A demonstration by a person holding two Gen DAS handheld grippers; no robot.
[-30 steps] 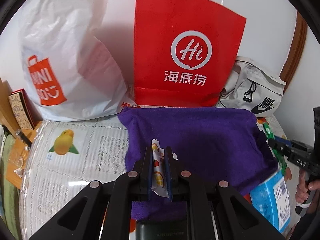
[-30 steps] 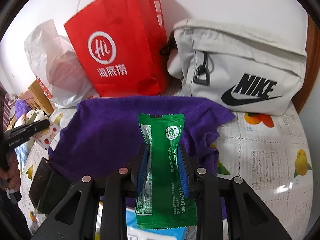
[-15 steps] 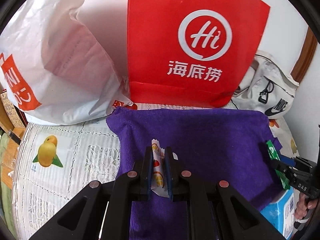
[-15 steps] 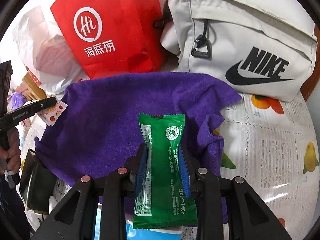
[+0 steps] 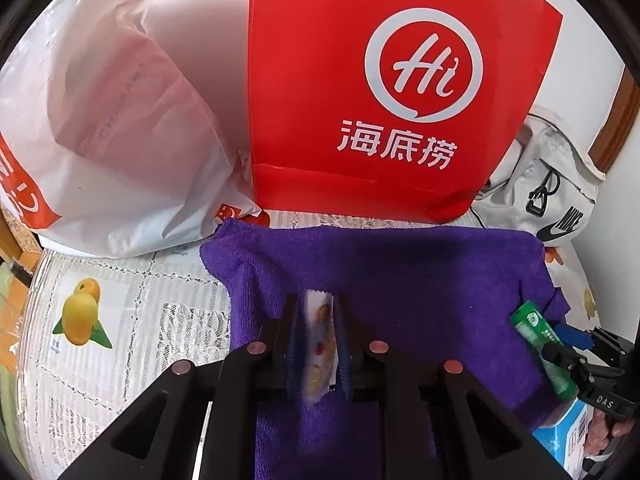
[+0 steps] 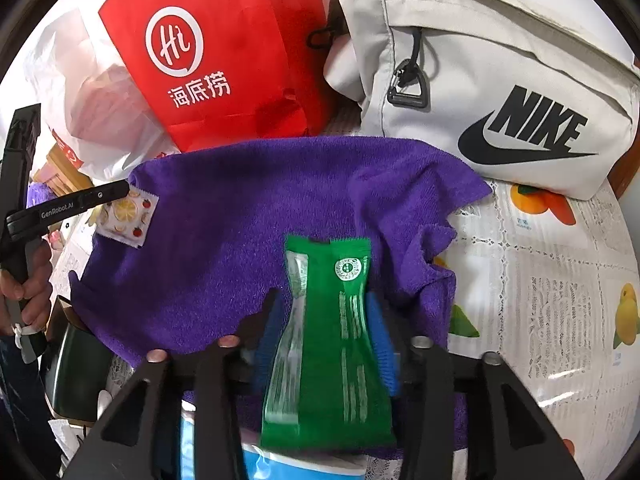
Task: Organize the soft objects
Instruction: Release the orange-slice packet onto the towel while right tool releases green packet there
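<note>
Both grippers hang over the purple towel (image 6: 248,240), apparently to deposit. Left gripper (image 5: 318,344) jaws, just opening, flank the fruit-print sachet (image 5: 319,340); right gripper (image 6: 324,332) jaws, likewise opening, release the green packet (image 6: 328,344).

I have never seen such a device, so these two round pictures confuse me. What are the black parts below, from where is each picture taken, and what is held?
A person holds a two-finger gripper in each hand; a wide-angle camera on each looks along its fingers. One picture is from the left gripper, the other from the right gripper. On the fruit-print tablecloth lies a purple towel; behind it stand a white plastic bag, a red paper bag and a grey Nike bag. A small fruit-print packet is between the left jaws, a green packet between the right. Both pairs of jaws have just been opening, and the pads seem no longer to press.
</note>
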